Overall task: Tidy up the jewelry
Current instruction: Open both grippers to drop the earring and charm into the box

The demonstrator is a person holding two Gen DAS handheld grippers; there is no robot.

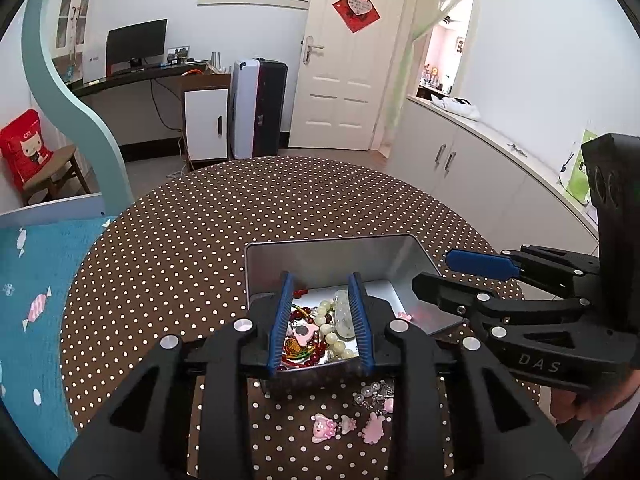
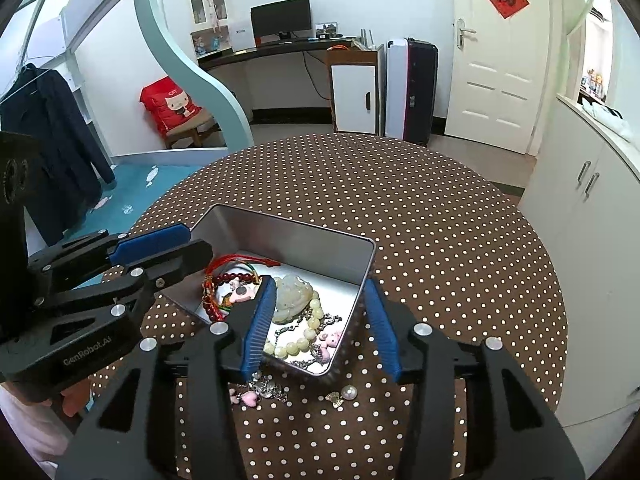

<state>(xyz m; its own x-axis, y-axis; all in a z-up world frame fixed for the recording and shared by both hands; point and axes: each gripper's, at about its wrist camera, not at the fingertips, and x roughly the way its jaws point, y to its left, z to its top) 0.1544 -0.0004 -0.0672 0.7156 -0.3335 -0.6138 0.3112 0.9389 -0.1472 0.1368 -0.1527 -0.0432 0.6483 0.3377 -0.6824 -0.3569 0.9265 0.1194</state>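
A silver metal tin [image 1: 320, 258] [image 2: 288, 240] stands on the polka-dot table and holds bead bracelets, red cords, a jade pendant [image 2: 292, 294] and pink charms. My left gripper [image 1: 320, 316] is open, hovering over the tin's near edge with nothing between its fingers; it also shows at the left of the right wrist view [image 2: 176, 244]. My right gripper [image 2: 320, 320] is open, its fingers straddling the tin's near right corner; it appears in the left wrist view [image 1: 448, 272]. Loose pink charms [image 1: 332, 426] and a pearl piece [image 2: 348, 392] lie on the table in front of the tin.
The round table with brown dotted cloth [image 1: 240, 216] extends behind the tin. A blue bed [image 1: 36, 300] lies to the left, white cabinets [image 1: 480, 160] to the right, and a desk with a monitor [image 2: 280, 20] stands across the room.
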